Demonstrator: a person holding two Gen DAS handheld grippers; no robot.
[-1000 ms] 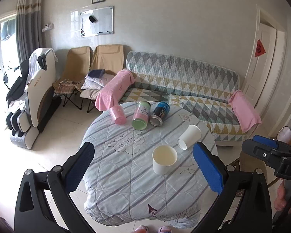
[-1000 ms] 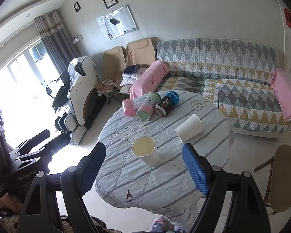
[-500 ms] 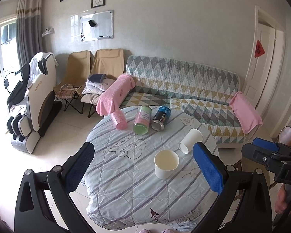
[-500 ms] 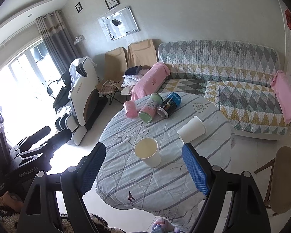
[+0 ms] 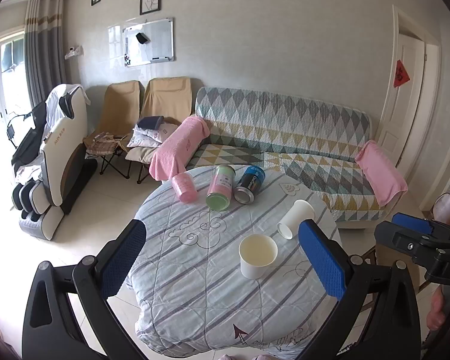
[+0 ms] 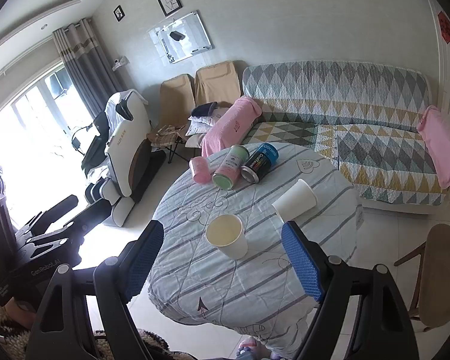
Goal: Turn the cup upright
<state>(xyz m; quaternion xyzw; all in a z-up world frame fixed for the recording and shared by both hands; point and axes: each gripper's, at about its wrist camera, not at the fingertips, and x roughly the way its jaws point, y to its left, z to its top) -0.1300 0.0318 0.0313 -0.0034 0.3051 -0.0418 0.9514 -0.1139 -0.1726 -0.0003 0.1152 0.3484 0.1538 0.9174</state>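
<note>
Nearby, upright cup (image 5: 258, 255), perhaps three canisters (image 5: 220, 187).

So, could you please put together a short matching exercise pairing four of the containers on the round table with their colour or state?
Things:
1. wide paper cup
2. slim paper cup
3. pink cup
4. blue-topped can

States:
a. lying on its side, dark body with a metal end facing the camera
b. standing upright, mouth open to the top
c. lying on its side, white, near the table's right edge
d. lying on its side at the left end of the far row

Pairs: 1-b, 2-c, 3-d, 4-a
</note>
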